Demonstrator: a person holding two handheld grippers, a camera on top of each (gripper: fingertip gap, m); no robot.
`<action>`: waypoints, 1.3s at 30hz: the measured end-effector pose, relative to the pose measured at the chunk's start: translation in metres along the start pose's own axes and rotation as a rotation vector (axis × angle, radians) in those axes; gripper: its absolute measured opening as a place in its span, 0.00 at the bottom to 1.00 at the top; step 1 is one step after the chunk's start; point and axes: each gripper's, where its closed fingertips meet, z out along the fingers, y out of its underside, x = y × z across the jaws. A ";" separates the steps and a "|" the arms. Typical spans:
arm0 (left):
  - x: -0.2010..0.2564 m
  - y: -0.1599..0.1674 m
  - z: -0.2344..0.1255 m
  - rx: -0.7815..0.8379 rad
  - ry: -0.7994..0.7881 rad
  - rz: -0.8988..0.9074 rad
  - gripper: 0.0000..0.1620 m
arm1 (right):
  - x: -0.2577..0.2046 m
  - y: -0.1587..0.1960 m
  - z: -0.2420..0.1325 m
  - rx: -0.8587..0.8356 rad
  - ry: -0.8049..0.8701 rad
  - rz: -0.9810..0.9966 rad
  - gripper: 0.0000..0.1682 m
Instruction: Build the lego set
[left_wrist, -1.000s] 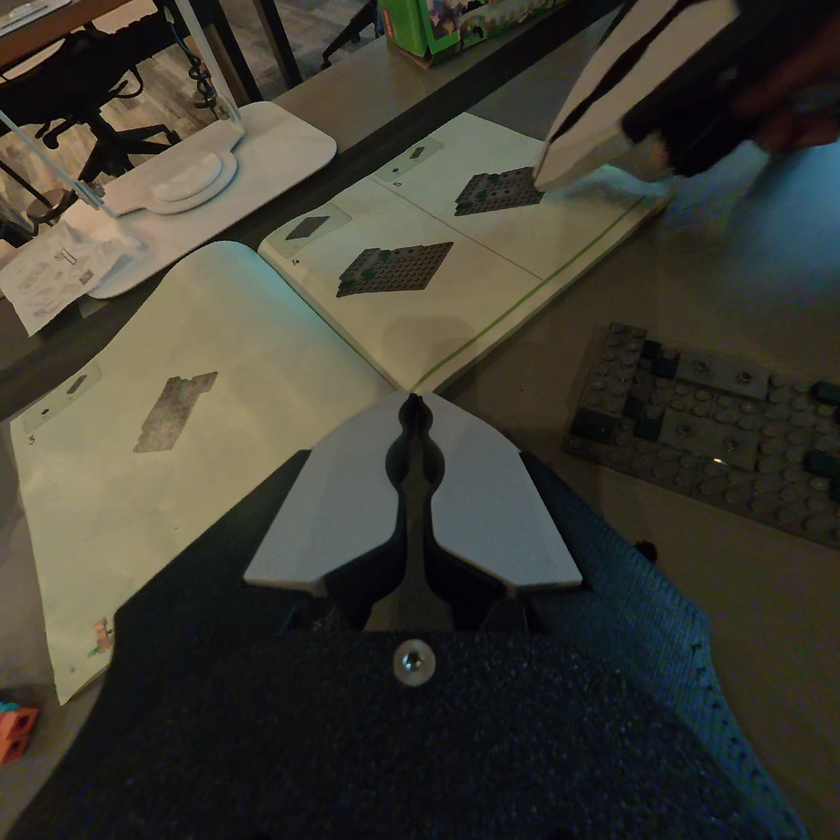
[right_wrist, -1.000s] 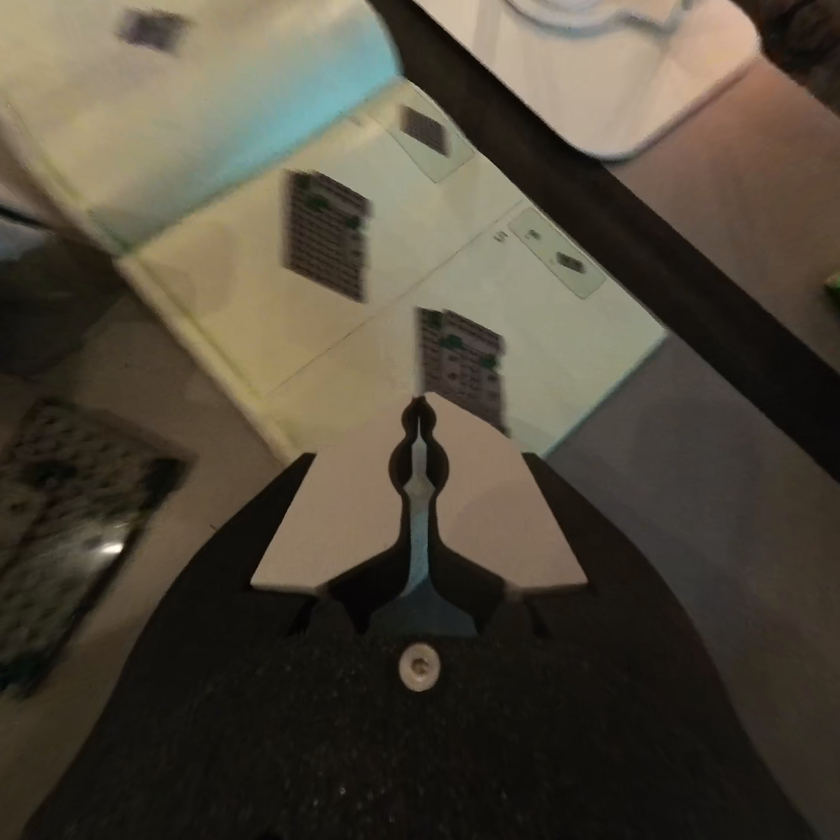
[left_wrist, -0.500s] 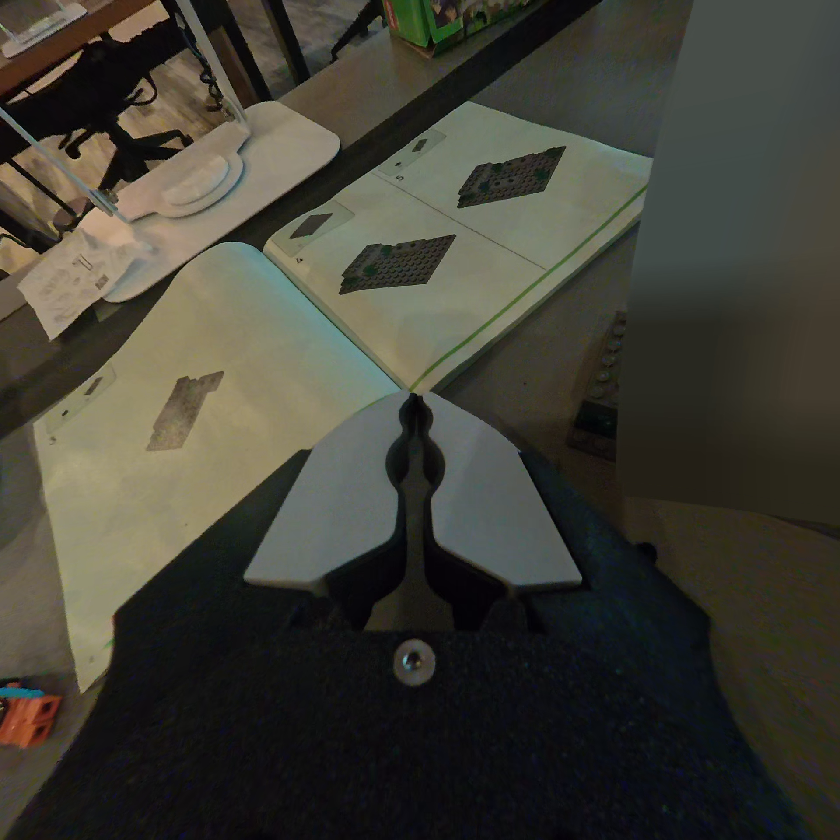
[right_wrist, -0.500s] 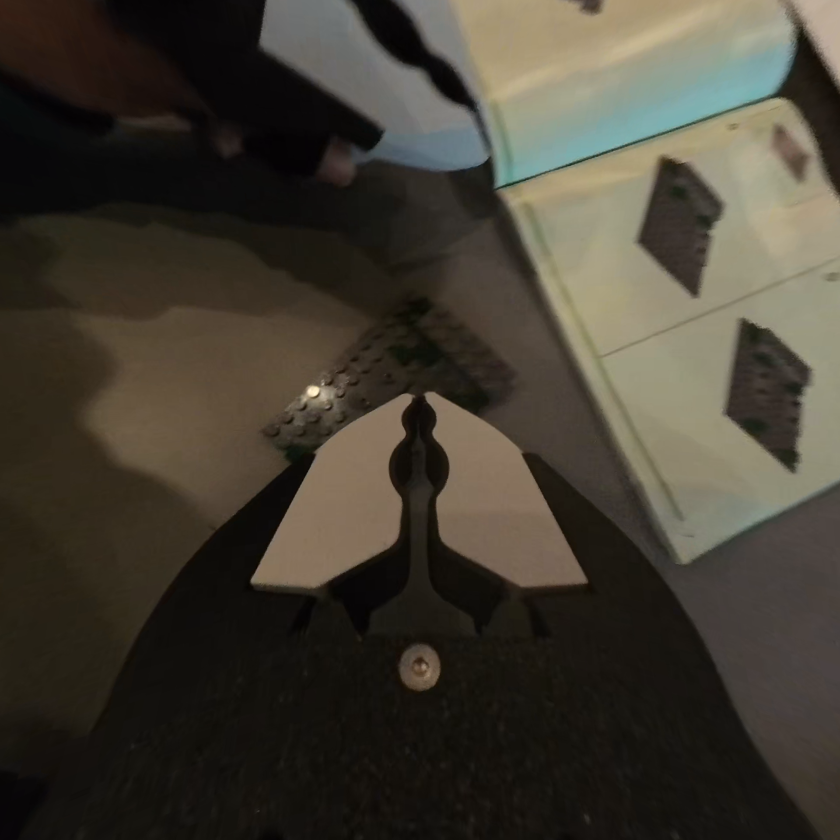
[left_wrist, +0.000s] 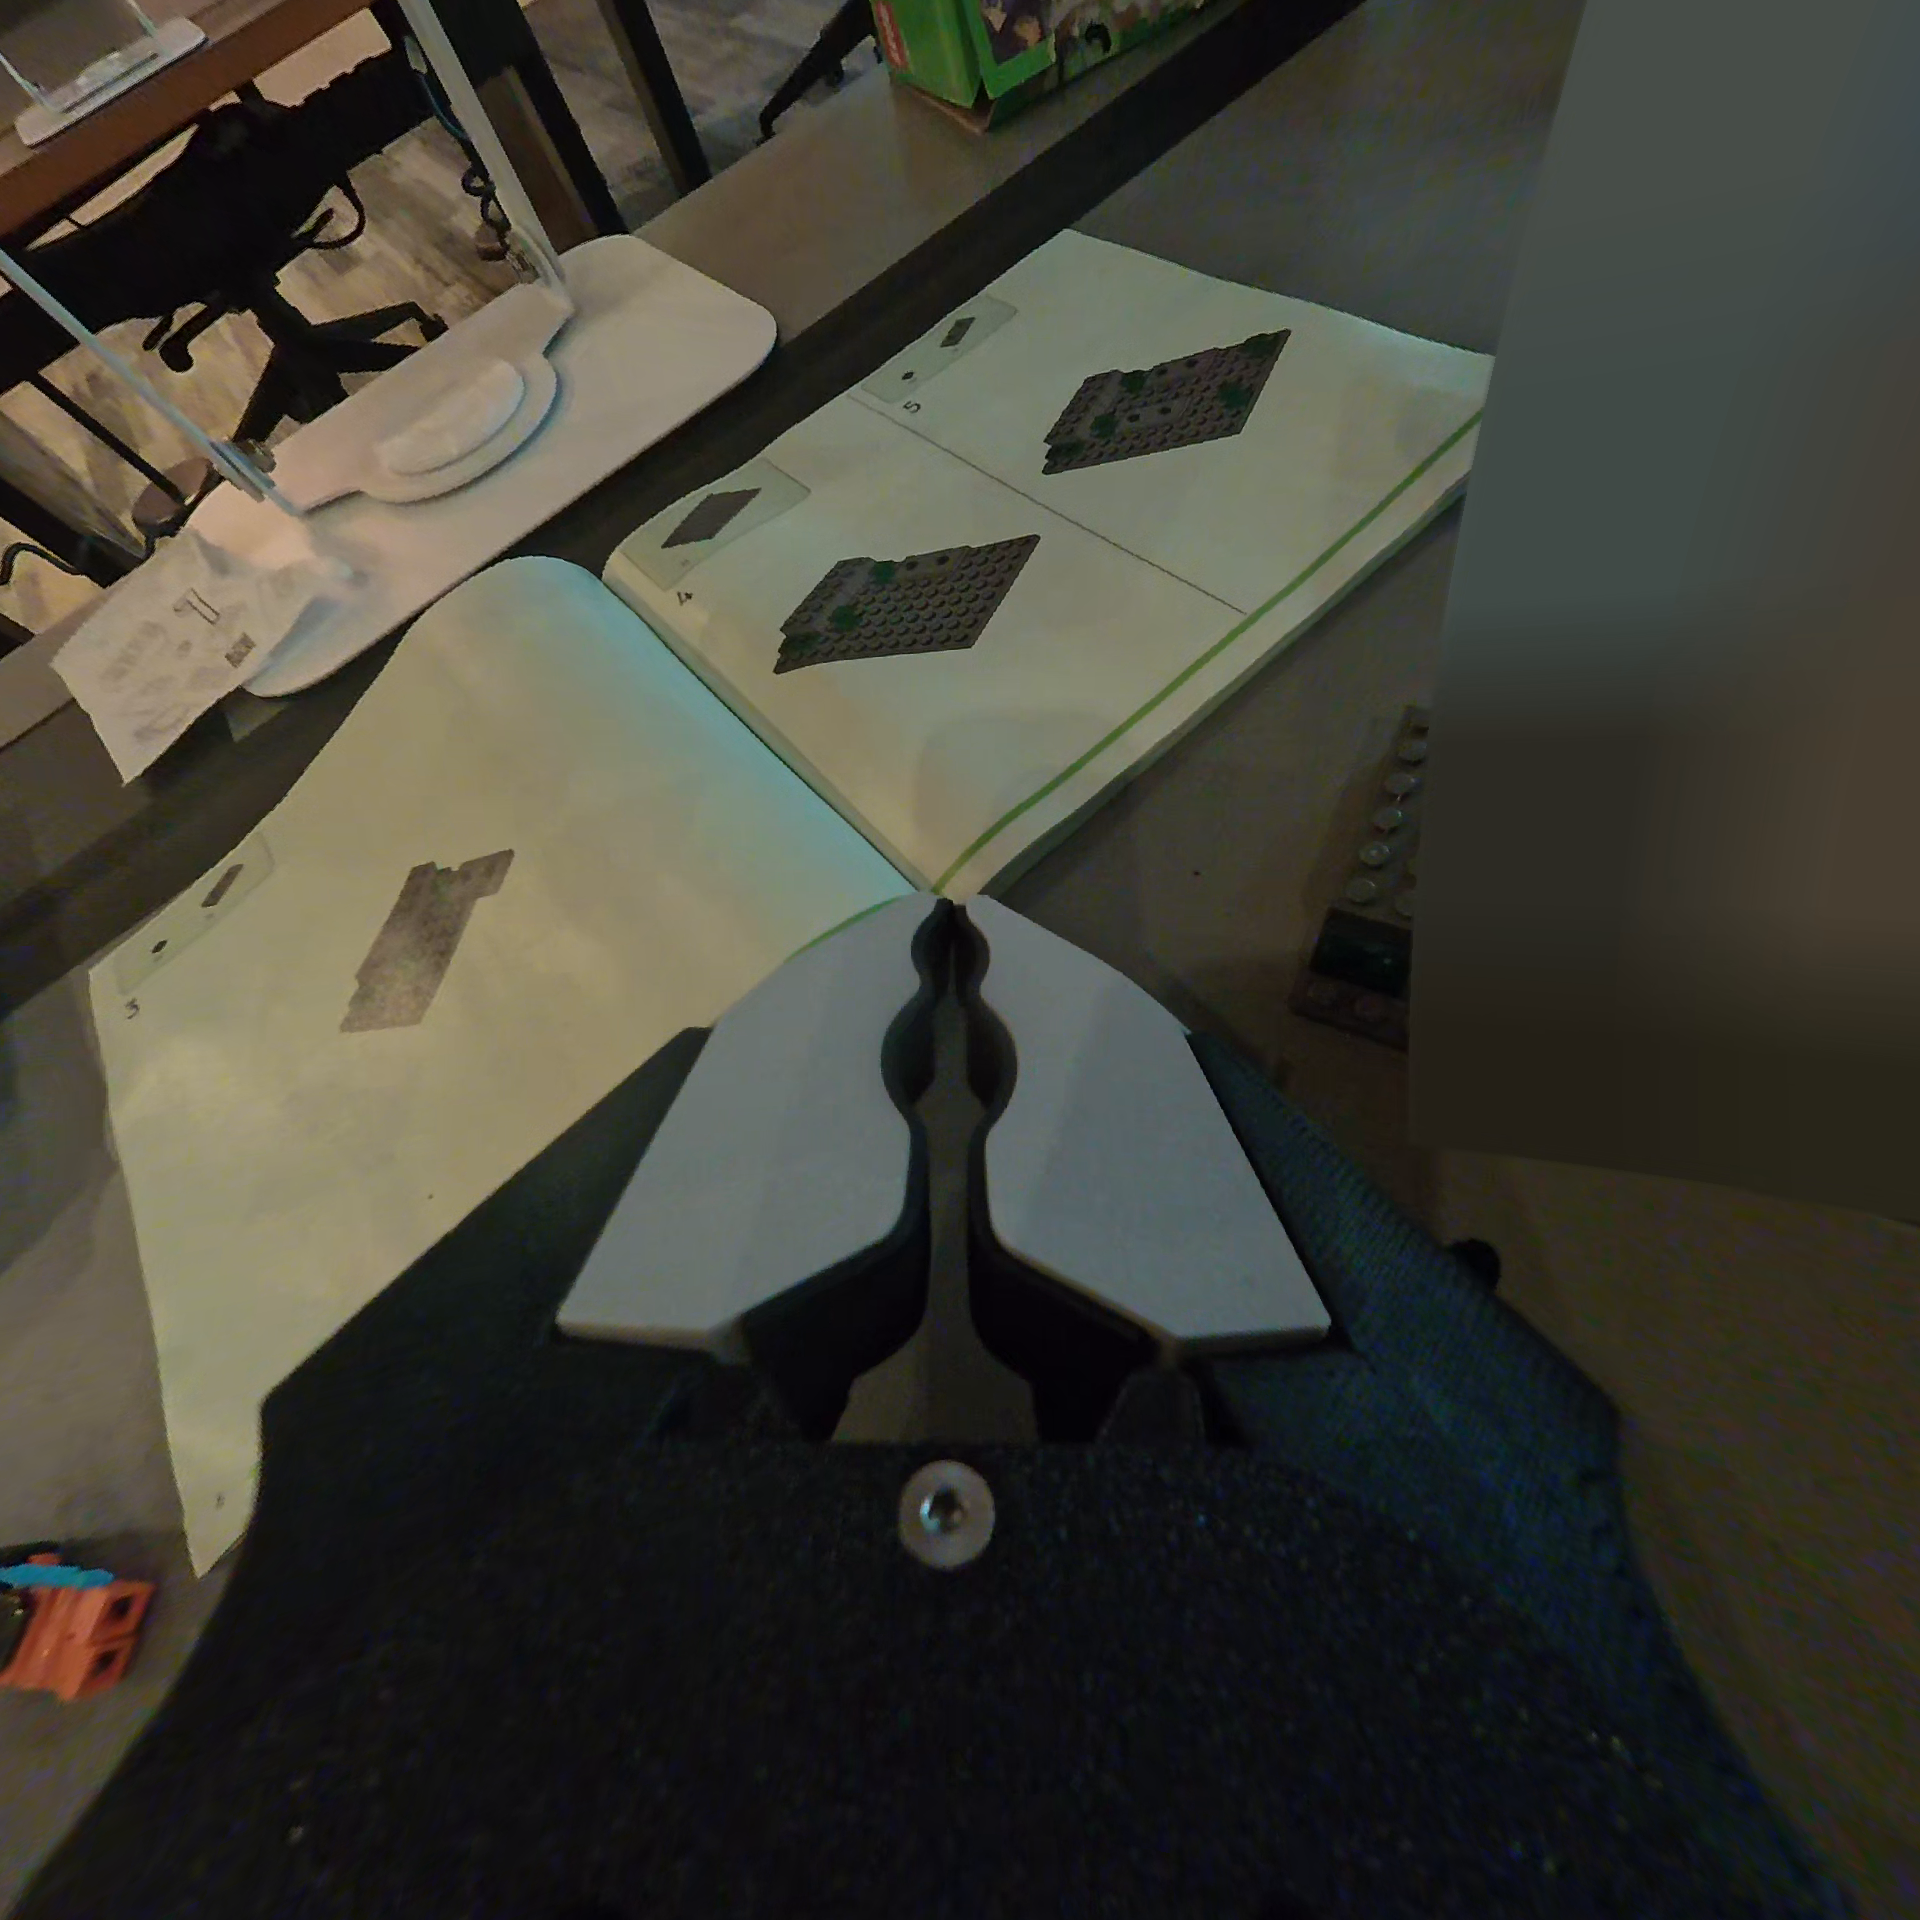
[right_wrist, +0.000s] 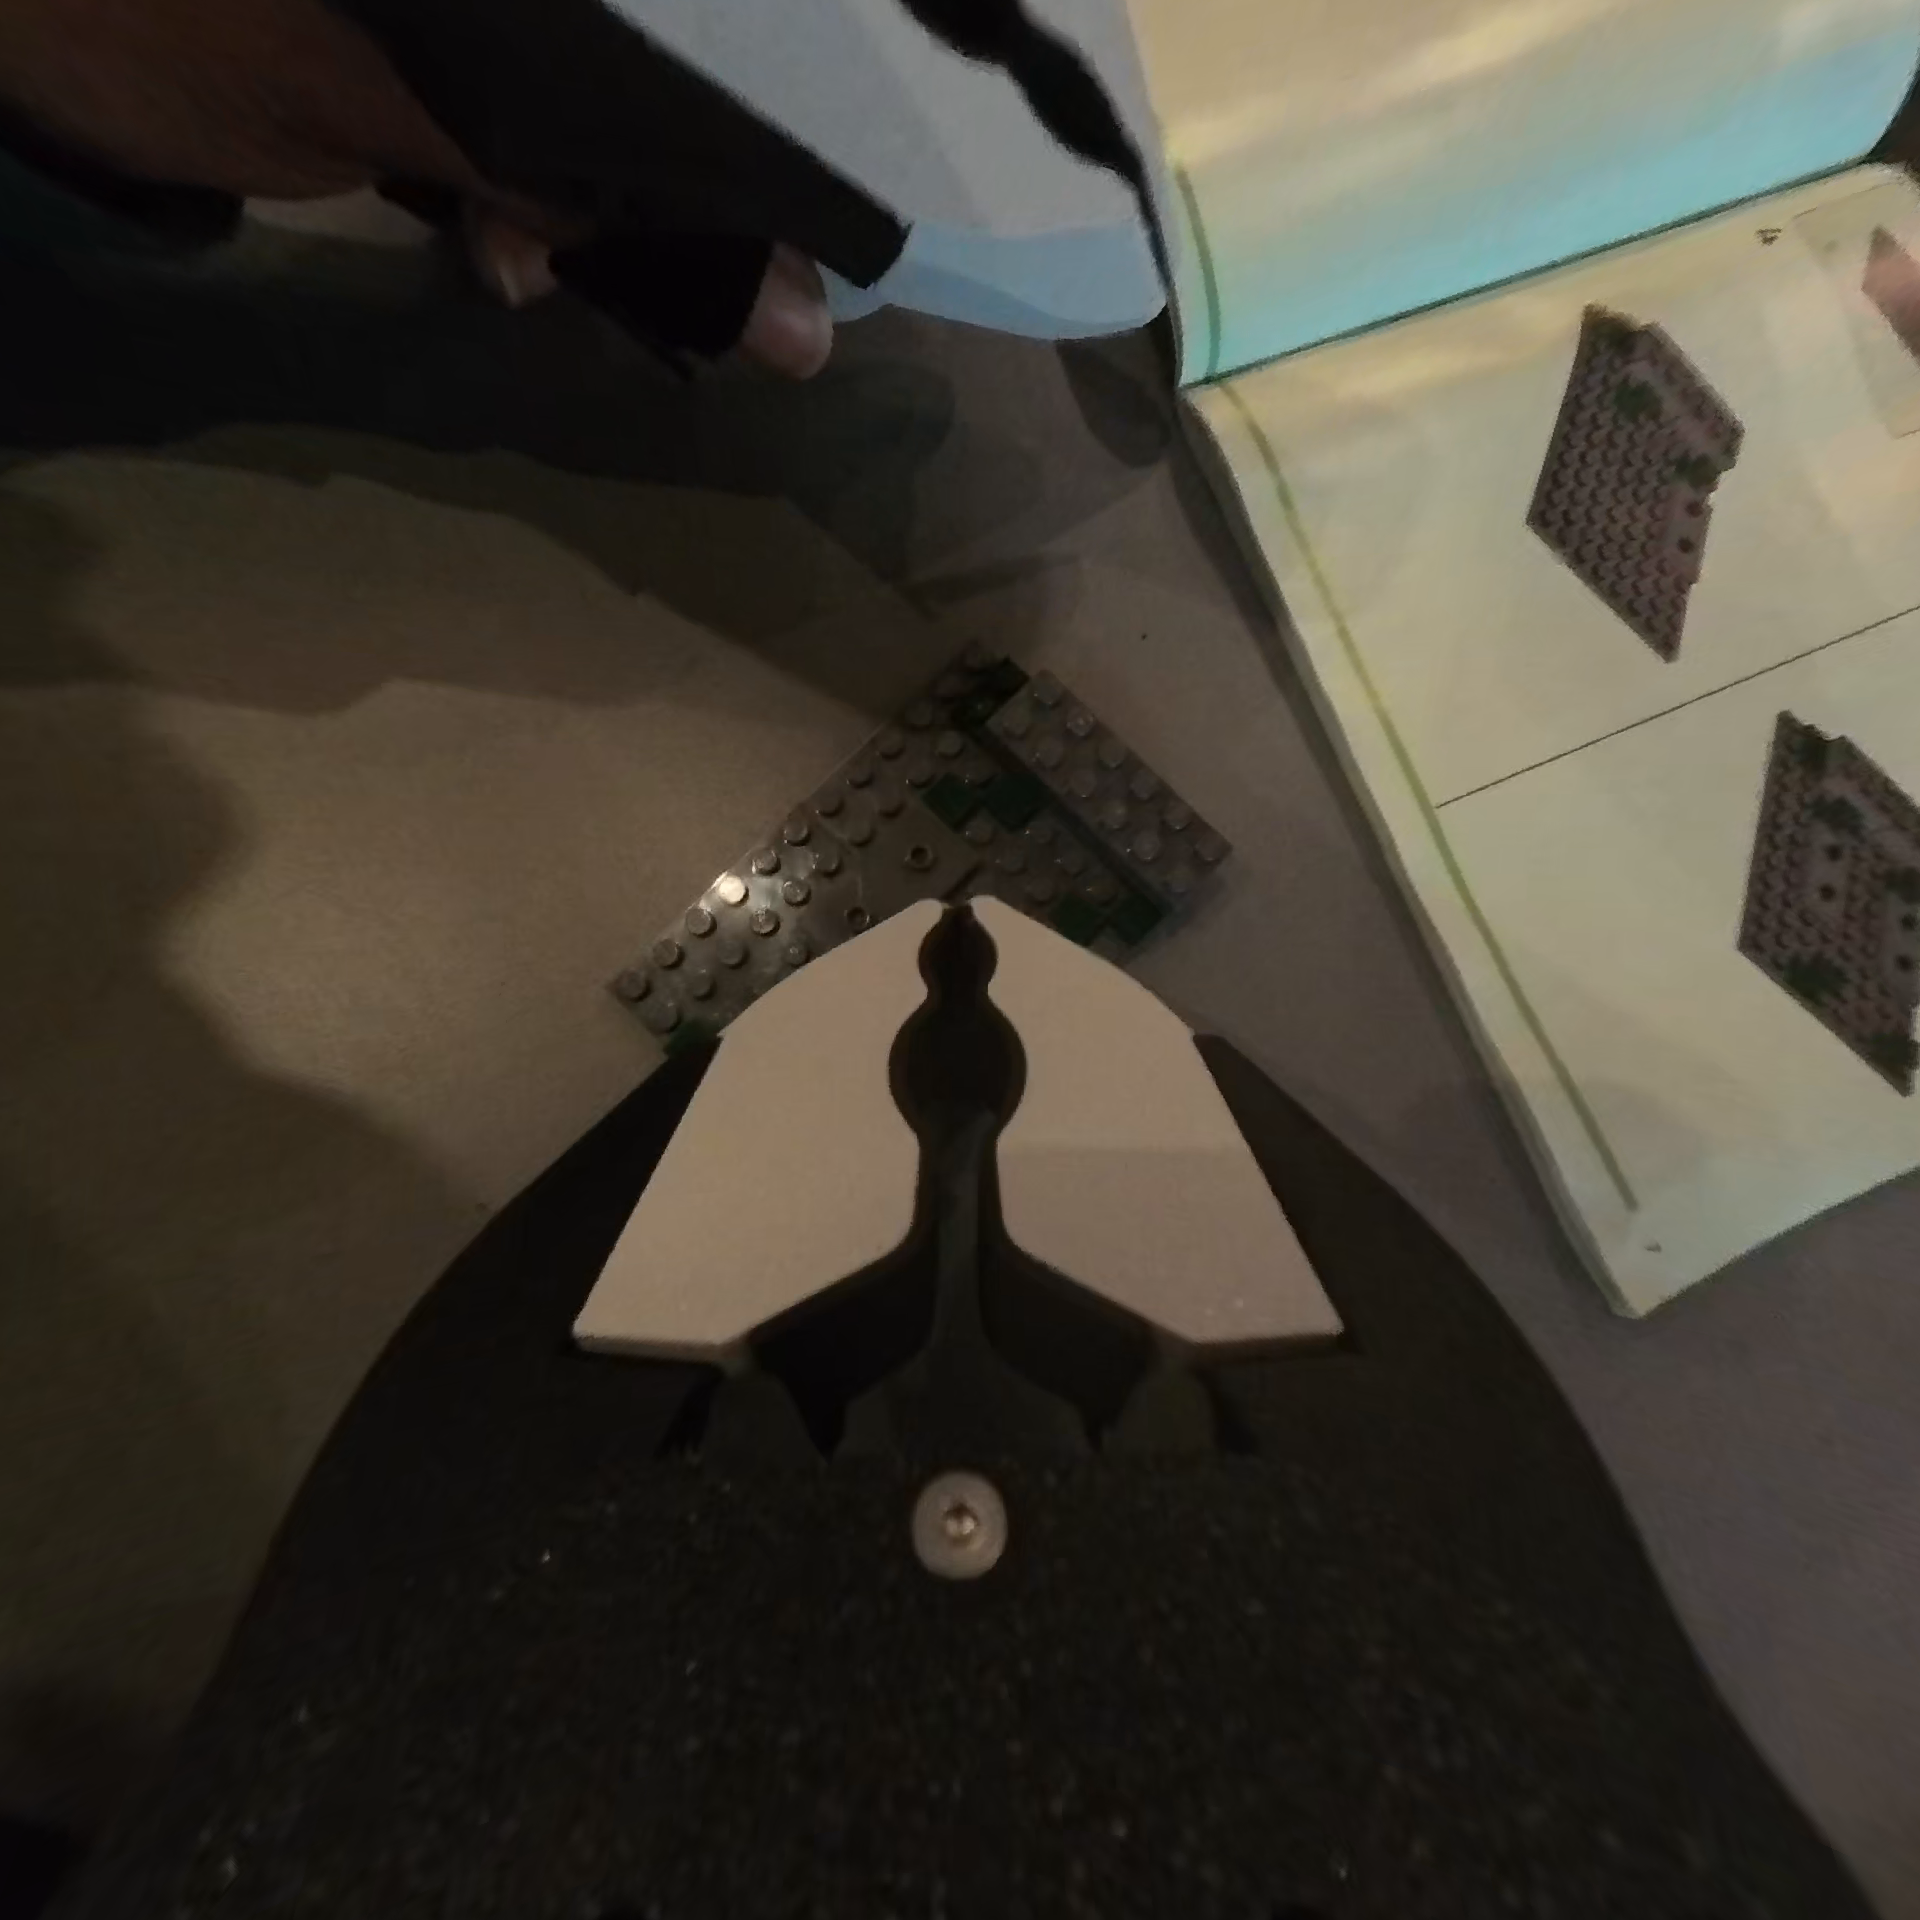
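One booklet (left_wrist: 644, 748), one baseplate (right_wrist: 935, 831), two orange bricks (left_wrist: 73, 1642)

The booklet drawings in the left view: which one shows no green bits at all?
The drawing on the near left page, beside the left gripper: a plain grey shape. The two drawings on the far page both carry green patches.

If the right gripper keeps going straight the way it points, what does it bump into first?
Most likely the grey lego plate: the shut right gripper points right at it. How far above the plate the tips sit is unclear. The open booklet lies off to the side.
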 end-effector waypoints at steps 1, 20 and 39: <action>0.000 0.000 0.000 0.001 0.000 0.000 0.00 | 0.001 -0.004 -0.003 0.023 -0.001 0.006 0.00; 0.075 -0.077 0.037 -0.012 0.404 0.417 0.16 | 0.116 0.045 -0.067 0.201 0.132 -0.108 0.14; 0.111 -0.061 0.093 -0.264 0.652 0.590 0.12 | 0.136 0.064 -0.076 0.164 0.132 -0.067 0.12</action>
